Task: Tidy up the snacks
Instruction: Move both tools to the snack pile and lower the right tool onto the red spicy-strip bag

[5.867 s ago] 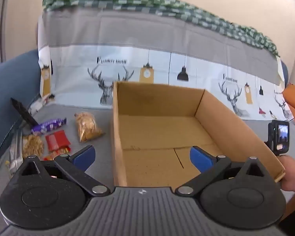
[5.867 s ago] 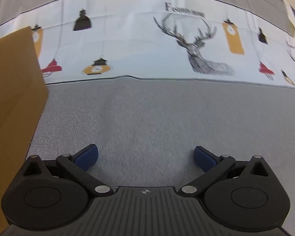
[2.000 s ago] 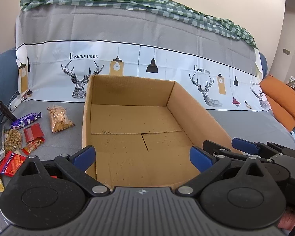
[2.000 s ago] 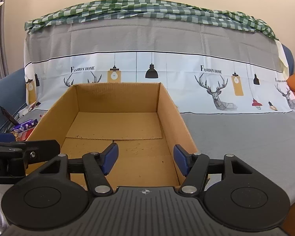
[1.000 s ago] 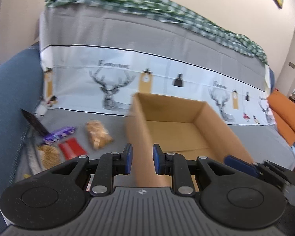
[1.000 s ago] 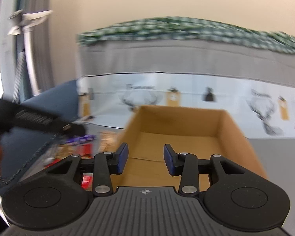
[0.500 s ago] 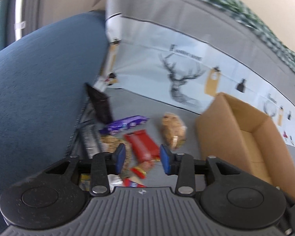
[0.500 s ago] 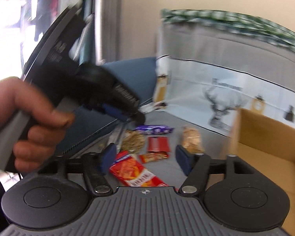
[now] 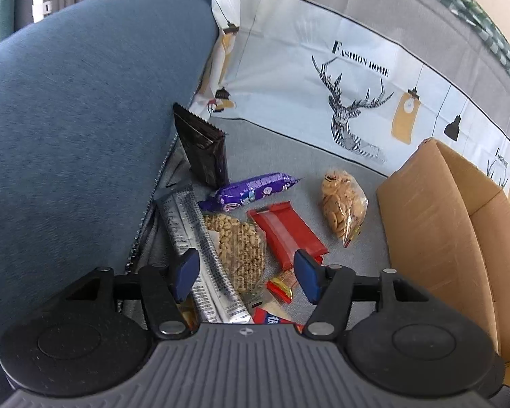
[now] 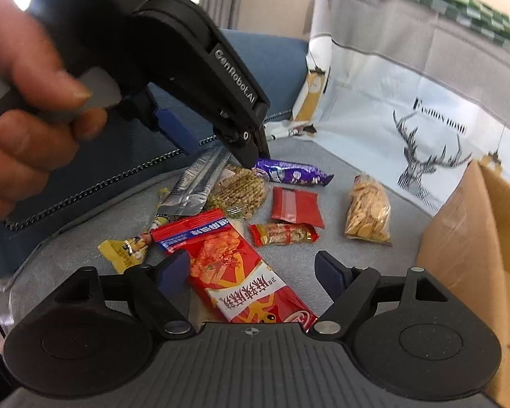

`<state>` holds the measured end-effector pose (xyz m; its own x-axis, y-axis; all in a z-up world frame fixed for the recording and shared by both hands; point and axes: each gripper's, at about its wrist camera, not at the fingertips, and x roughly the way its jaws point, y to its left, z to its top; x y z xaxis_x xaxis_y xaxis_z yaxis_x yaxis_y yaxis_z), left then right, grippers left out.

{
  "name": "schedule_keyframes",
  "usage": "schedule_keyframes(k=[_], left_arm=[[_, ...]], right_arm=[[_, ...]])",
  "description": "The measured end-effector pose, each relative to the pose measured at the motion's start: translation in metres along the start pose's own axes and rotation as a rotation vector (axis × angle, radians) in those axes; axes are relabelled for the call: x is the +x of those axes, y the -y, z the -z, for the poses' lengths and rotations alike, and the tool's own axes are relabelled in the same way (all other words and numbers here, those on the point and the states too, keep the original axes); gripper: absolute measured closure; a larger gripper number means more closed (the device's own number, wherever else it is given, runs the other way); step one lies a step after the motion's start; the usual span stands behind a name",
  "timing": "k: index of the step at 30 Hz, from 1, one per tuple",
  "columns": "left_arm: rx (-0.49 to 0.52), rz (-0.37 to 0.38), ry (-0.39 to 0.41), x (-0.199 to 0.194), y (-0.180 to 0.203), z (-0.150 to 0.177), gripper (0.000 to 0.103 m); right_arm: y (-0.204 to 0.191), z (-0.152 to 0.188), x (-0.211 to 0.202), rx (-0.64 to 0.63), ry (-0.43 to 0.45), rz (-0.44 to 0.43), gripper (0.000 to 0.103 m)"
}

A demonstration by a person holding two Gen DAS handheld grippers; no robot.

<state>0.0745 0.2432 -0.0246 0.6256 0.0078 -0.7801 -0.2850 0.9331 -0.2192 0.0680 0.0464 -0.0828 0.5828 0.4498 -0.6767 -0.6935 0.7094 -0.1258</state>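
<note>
Sofa seat (image 9: pixel 289 156), cardboard box (image 9: pixel 435 224) (interior hidden)

In the left wrist view the left tool's (image 9: pixel 246 277) own body covers the lower end of the silver wrapper (image 9: pixel 200 255) and most of a red packet (image 9: pixel 272 319) with white letters. The cardboard box (image 9: pixel 435 238) is cut off by the right edge. In the right wrist view the large red packet (image 10: pixel 244 272) runs under the right tool (image 10: pixel 253 273). The person's hand (image 10: pixel 27 102) is blurred and cut by the left edge. The left tool's body hides part of the blue armrest (image 10: pixel 275 57).
</note>
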Motion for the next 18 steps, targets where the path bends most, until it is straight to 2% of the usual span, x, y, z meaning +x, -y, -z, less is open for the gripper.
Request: schedule_keyframes(k=[11,16,18], left_arm=[[-0.041,0.000,-0.068,0.020,0.000,-0.005,0.029],[-0.040,-0.004,-0.075,0.024,0.002,-0.007,0.028],[-0.041,-0.004,-0.078,0.025,0.002,-0.008,0.028]], right_arm=[[0.015,-0.002,0.015,0.151,-0.082,-0.057,0.021],[0.012,-0.003,0.012,0.132,-0.093,-0.088,0.029],[0.010,-0.005,0.012,0.115,-0.099,-0.104,0.036]])
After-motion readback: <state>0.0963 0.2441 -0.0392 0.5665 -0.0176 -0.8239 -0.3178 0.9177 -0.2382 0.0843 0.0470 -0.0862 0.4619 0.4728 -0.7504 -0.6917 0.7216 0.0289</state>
